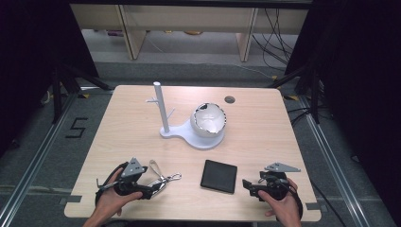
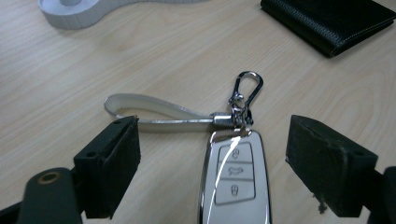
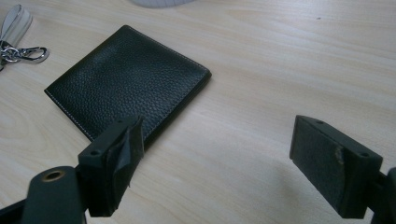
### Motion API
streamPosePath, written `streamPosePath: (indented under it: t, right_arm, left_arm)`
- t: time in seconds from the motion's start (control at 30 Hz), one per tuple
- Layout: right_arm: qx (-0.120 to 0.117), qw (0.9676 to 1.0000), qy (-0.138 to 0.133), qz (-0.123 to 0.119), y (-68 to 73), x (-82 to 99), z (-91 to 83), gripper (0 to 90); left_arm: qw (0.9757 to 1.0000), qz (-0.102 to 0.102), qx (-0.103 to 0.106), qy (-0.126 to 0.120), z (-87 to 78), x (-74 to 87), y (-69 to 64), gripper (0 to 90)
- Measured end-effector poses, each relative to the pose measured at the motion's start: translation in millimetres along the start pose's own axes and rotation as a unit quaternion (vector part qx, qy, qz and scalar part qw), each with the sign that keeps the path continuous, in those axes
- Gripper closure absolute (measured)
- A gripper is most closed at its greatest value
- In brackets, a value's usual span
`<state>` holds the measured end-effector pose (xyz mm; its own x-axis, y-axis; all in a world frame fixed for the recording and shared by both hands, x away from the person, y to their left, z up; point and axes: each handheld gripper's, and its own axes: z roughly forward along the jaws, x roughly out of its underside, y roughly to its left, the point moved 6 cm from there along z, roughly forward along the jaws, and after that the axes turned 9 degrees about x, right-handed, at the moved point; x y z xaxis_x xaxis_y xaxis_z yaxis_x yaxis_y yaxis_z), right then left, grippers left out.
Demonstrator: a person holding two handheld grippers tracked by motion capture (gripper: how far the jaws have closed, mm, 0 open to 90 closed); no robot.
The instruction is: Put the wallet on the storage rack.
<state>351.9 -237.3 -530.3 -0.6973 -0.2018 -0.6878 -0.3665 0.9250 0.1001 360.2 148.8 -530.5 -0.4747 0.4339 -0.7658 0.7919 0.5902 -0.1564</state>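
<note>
Straddling the car key fob (image 2: 236,179), the left hand-held gripper (image 2: 212,158) stood with its jaws wide apart, the pads clear of the fob's chrome edges on both sides. The fob lay flat on the tabletop (image 1: 265,127) near the person's front-left edge, its pale strap (image 2: 154,109) looped off to one side and a small carabiner clip (image 2: 247,91) pointing away from the jaws. The right hand-held gripper (image 3: 215,158) was likewise open and empty, hovering low over bare wood with one jaw just beside the near corner of the black wallet (image 3: 128,95), which lay between the two hands. Farther back stood a white stand (image 1: 163,111) with a peg post and a bowl-like tray (image 1: 208,120) on its base.

By the look of it, the step in hand was the approach to picking up the fob: the left jaws were lined up but had not yet closed. The next move would call for settling low enough to catch the fob's slim sides, then closing squarely, since the smooth chrome could slip out of a skewed pinch.
</note>
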Motion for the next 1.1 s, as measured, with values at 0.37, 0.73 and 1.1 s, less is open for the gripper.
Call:
streamPosePath:
  t: [0.37,0.73,1.1]
  right_arm:
    - [-0.025,0.9989,-0.002,0.039,8.2,0.0,0.4,18.5]
    - [-0.054,0.998,0.005,0.033,13.4,0.0,5.6,19.3]
    - [-0.065,0.997,0.01,0.042,15.2,-0.5,10.9,20.1]
  left_arm:
    - [0.9955,0.089,0.03,0.015,37.9,-43.1,-25.4,61.6]
    - [0.9915,0.1,0.072,0.041,82.4,-62.3,-41.3,84.6]
    - [0.9891,0.102,0.086,0.064,111.6,-65.0,-48.9,87.8]
